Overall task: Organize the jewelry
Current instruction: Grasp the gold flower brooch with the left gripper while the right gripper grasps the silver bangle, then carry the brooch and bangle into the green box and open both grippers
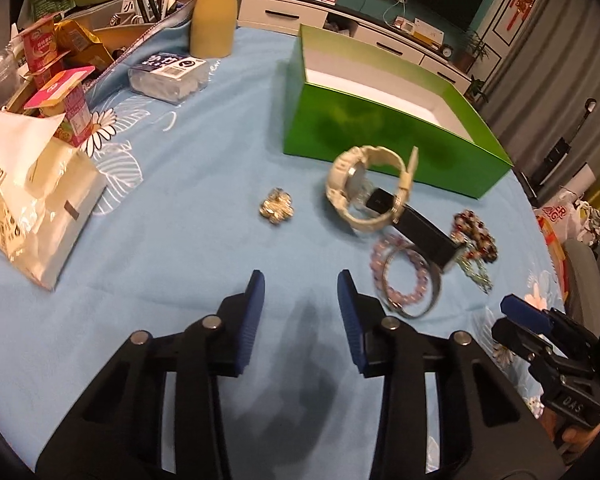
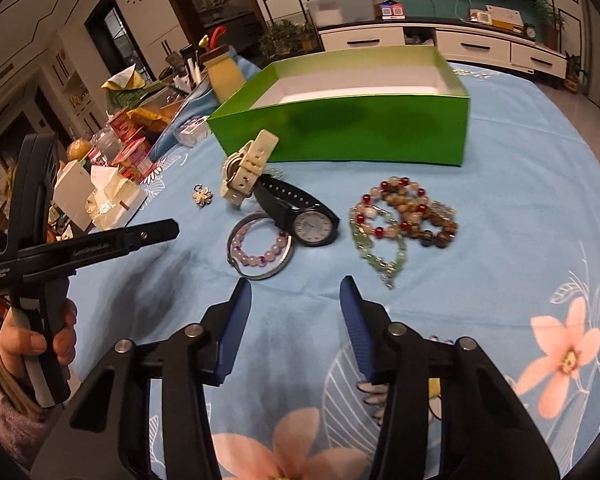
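**Both grippers hover empty before the jewelry**

Left wrist view: the left gripper point(image 1: 301, 280) hangs over the blue flowered cloth of the table point(image 1: 172, 240), its blue fingers point(image 1: 256, 300) apart with nothing between them. Ahead lies a small brooch point(image 1: 277, 205) by itself. To its right a white watch point(image 1: 366, 188) stands on edge, touching a black watch point(image 1: 424, 232) whose strap runs through it. Just beside these lie a pink bead bracelet point(image 1: 400, 276) inside a metal bangle point(image 1: 416, 304), and a heap of mixed beads point(image 1: 476, 236). Behind the watches stands an open green box point(image 1: 380, 136), white inside. At the left sits a tissue pack point(image 1: 40, 200) with "200" legible on its side. The right gripper point(image 1: 526, 312) shows at the right edge; the letters "DAS" can be read on its body.

Right wrist view: the right gripper point(image 2: 296, 284) has its fingers point(image 2: 236, 320) parted and empty above the cloth. In front lie the bangle point(image 2: 260, 272), the pink bracelet point(image 2: 268, 252), the black watch point(image 2: 312, 224) face up, the white watch point(image 2: 246, 172), the brooch point(image 2: 202, 196) and the beads point(image 2: 408, 212) with a pale green strand point(image 2: 380, 248). The box point(image 2: 340, 132) stands behind them. At the left a hand point(image 2: 32, 340) holds the left gripper, whose small white lettering is too blurred to read.
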Demonstrator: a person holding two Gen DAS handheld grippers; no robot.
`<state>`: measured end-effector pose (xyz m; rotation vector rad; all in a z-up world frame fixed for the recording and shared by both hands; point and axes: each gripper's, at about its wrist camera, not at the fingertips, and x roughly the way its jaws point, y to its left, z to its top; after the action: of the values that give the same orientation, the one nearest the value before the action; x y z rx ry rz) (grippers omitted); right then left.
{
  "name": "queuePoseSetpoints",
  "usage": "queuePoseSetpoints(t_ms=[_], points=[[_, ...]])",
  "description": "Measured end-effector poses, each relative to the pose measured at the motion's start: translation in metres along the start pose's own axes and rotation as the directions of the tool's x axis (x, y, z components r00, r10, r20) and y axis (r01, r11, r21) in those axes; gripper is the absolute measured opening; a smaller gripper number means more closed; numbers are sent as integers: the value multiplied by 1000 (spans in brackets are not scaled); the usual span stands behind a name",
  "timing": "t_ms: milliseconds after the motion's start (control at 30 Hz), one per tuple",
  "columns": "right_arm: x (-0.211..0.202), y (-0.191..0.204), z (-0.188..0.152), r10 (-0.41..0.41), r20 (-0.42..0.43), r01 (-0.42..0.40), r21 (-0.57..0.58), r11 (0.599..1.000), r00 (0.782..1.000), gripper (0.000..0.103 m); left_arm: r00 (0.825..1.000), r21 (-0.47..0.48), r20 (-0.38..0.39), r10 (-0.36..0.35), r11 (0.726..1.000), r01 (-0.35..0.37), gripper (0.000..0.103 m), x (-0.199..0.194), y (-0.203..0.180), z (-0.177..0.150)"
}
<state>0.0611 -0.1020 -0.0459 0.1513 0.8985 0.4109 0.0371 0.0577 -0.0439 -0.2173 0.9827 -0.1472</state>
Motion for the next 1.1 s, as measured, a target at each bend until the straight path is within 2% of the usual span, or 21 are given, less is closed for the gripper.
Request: queuePoseSetpoints(t_ms=[233,433,633,700,767,833,900,1100], points=[[25,-2,7,13,-33,-11,70,998,999,35,998,38,39,53,998,-55,38,15,11,19],[49,0,11,-22,-65,30,124,992,998,27,998,80,33,56,995,-59,42,29,19,32],[59,9,17,-110,-61,114,63,991,992,15,998,143,24,61,988,-63,43,46,15,43],[61,11,17,-121,-60,124,41,991,991,9,997,173,26,68,982,-71,40,51,11,45],[60,11,16,-126,-56,128,29,991,990,9,996,198,31,80,976,-85,37,54,6,45],[59,11,15,-123,-54,124,25,992,991,7,994,228,42,98,968,-105,31,57,2,43],[57,11,14,-110,-56,112,32,993,992,5,995,234,43,85,968,-93,23,57,0,42],[44,22,9,-102,-36,102,-23,995,994,3,997,196,53,60,978,-70,21,54,4,40]])
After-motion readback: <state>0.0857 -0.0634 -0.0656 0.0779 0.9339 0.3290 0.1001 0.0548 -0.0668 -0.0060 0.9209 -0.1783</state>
